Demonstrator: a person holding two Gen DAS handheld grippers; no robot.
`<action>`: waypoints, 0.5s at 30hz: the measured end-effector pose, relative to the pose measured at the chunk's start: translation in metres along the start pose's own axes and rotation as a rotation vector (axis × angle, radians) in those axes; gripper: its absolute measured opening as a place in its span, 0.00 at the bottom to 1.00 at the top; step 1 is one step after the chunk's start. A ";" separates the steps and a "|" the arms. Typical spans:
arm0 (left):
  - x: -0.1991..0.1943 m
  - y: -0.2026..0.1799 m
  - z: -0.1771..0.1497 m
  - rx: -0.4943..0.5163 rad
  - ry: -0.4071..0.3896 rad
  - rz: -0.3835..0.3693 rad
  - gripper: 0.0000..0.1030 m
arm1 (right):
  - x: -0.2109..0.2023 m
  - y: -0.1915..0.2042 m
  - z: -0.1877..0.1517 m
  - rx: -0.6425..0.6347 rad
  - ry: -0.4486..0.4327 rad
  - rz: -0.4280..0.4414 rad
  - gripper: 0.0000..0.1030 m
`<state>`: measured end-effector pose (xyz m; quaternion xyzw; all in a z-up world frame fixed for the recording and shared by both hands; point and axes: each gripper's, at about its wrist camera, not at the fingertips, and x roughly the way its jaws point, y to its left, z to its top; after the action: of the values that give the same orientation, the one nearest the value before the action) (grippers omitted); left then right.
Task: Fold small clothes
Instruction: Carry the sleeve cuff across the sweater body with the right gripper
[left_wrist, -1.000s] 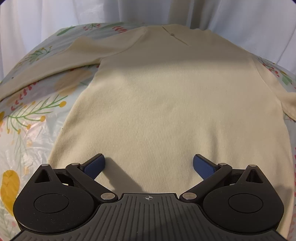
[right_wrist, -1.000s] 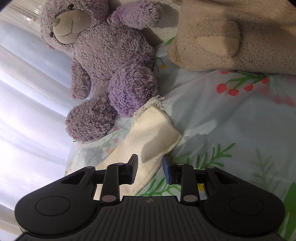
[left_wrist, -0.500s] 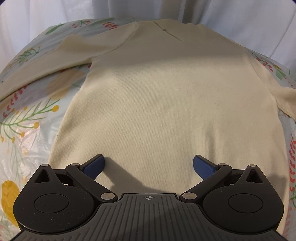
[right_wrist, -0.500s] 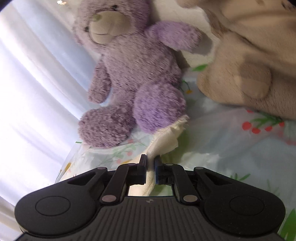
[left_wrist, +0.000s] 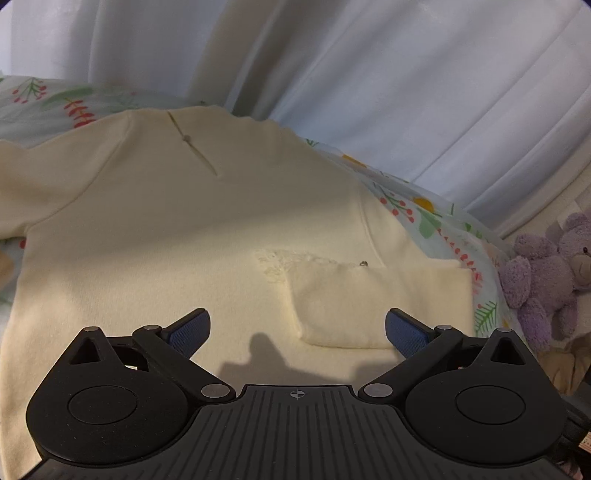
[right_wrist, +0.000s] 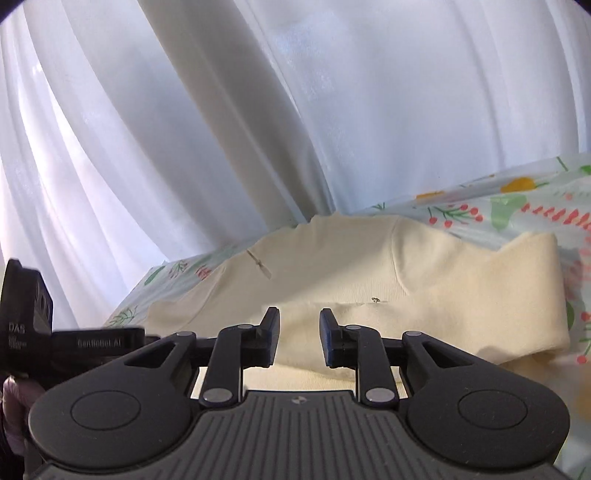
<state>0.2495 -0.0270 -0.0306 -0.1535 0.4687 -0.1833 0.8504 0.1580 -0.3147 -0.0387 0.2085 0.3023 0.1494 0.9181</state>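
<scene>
The cream ribbed knit long-sleeved top (left_wrist: 177, 240) lies flat on the bed, spread ahead of both grippers with its neckline at the far edge. Its right sleeve (left_wrist: 373, 306) is already folded across the body, the frayed cuff (left_wrist: 291, 260) resting on the chest just ahead of the left gripper (left_wrist: 297, 328). The other sleeve still lies stretched out to the left, so I judge one fold done, with that sleeve and the fold of the body left.

The left gripper hovers above the hem, jaws wide apart and empty. The right gripper (right_wrist: 298, 328) has just been opening; its jaws stand slightly apart above the folded sleeve with nothing between them, so the sleeve looks released.

Beneath is the pale floral bedsheet (left_wrist: 436, 218), white curtains (right_wrist: 258, 110) beyond, and a purple plush bear (left_wrist: 546, 273) far right of the left gripper.
</scene>
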 end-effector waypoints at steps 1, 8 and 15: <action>0.007 -0.001 0.004 -0.001 0.012 -0.016 0.98 | 0.000 -0.004 -0.005 0.016 0.012 -0.020 0.23; 0.060 -0.013 0.009 0.045 0.138 -0.046 0.71 | -0.018 -0.034 -0.025 0.085 0.016 -0.164 0.32; 0.086 -0.013 0.008 0.010 0.216 -0.086 0.10 | -0.036 -0.052 -0.037 0.178 0.012 -0.188 0.33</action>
<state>0.2965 -0.0767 -0.0844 -0.1486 0.5495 -0.2374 0.7872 0.1155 -0.3632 -0.0728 0.2592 0.3383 0.0366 0.9039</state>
